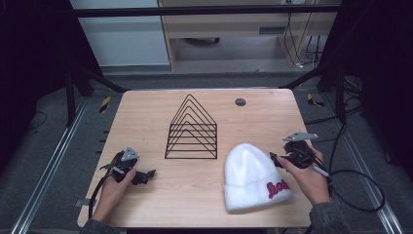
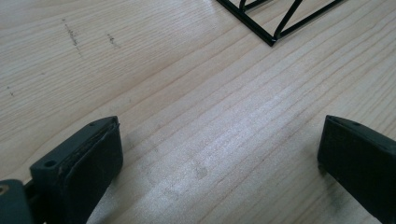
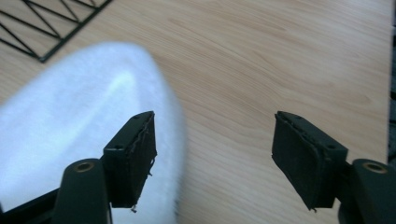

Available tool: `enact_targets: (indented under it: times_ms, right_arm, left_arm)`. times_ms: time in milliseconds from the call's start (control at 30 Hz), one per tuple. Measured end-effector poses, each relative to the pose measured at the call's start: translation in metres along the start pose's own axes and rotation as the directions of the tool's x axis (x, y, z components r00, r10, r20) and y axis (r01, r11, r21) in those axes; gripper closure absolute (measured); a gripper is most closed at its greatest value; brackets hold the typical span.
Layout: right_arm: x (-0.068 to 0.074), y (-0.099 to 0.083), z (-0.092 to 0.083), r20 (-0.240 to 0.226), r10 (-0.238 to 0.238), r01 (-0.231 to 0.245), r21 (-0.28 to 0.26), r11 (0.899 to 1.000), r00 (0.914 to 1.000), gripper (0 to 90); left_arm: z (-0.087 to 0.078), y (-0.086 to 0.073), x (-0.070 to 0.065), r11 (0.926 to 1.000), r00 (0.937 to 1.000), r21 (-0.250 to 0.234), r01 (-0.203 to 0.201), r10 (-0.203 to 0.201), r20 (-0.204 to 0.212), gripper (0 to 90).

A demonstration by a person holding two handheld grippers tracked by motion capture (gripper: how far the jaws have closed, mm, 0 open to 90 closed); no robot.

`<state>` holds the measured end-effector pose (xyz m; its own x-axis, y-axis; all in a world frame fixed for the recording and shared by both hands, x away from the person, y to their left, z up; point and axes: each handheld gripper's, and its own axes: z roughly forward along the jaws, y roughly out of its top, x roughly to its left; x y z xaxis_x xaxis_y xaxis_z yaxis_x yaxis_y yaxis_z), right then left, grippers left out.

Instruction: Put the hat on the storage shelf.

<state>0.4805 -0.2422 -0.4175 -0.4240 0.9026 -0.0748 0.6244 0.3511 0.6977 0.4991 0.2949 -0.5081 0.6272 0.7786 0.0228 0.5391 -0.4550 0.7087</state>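
A white fluffy knitted beanie with pink lettering [image 1: 253,178] is seen lying flat on the light wooden counter [image 1: 195,195], just right of a black wire triangular rack [image 1: 192,129]. The right gripper [image 3: 212,154] is held at its right edge with jaws wide and empty, while the left gripper [image 2: 219,154] is held wide over bare wood. If the jaws are closed too shallowly, only fuzz may be pinched and the beanie could slip out.

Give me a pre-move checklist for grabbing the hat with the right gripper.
1. Right gripper open, nothing between its jaws: ok.
2. Hat flat on the table, cuff toward the person: ok.
3. Right gripper lined up on the hat: not ok; one jaw overlaps the hat's edge, the gap is over bare wood.
4. Rack apart from the hat: ok.
5. Left gripper open, away from the hat: ok.
6. Contact between right gripper and hat: cannot tell.
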Motion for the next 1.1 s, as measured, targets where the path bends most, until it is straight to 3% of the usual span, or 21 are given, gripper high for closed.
enact_targets:
  times_ms: [67,433,733,1100]
  right_arm:
    - [0.011,0.017,0.007,-0.035,-0.051,0.052,0.018,0.998,0.9981,37.4]
    - [0.032,0.048,0.036,-0.114,-0.116,0.125,0.079,0.989,0.9867,47.3]
    - [0.036,0.05,0.054,-0.138,-0.106,0.122,0.11,0.986,0.9848,53.1]
    - [0.029,0.048,0.078,-0.145,-0.047,0.07,0.16,0.985,0.9884,50.5]
  left_arm:
    - [0.0,0.0,0.0,1.0,1.0,0.0,0.0,0.0,-0.002,0.0]
    - [0.0,0.0,0.0,1.0,1.0,-0.002,0.001,-0.001,-0.001,0.0]
    - [0.0,0.0,0.0,1.0,1.0,-0.002,0.001,-0.001,-0.001,0.0]
    - [0.0,0.0,0.0,1.0,1.0,-0.002,0.001,-0.001,0.0,0.0]
